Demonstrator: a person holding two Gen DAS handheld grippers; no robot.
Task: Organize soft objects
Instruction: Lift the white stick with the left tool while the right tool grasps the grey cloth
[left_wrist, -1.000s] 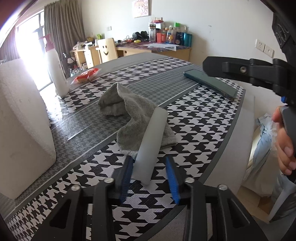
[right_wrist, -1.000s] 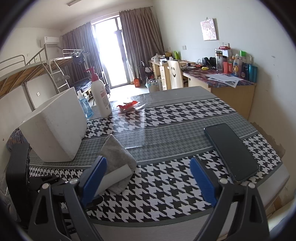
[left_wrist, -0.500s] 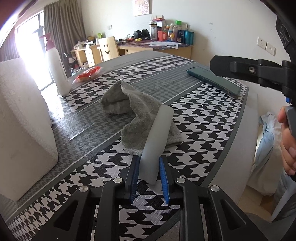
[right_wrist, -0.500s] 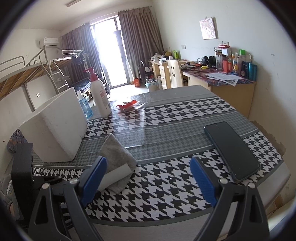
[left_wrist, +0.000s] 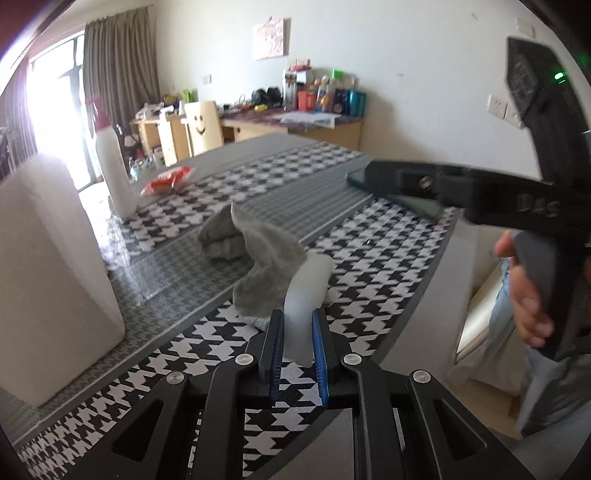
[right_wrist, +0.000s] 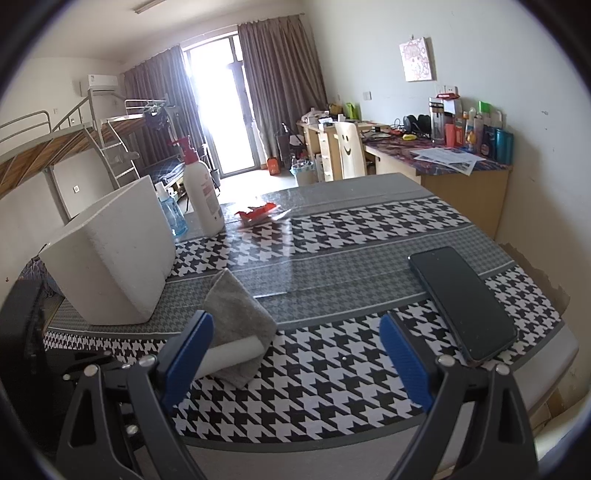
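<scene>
Grey foam strip (left_wrist: 303, 295) being clamped by left gripper (left_wrist: 298, 341).
Its far end is being rested on the grey cloth (left_wrist: 255, 254) near the table's (right_wrist: 332, 373) front edge; the right gripper (right_wrist: 295, 354) is being held wide open, empty.

Table under a black-and-white houndstooth cloth (right_wrist: 332, 369) with grey bands.

On it: white foam block (right_wrist: 110, 258) at 9 o'clock; crumpled grey towel (right_wrist: 236, 314) at centre; black smartphone (right_wrist: 461, 306) at 3 o'clock; white pump bottle (right_wrist: 201, 192), small blue bottle (right_wrist: 171, 218), red packet (right_wrist: 258, 214) at 11–12 o'clock.
</scene>
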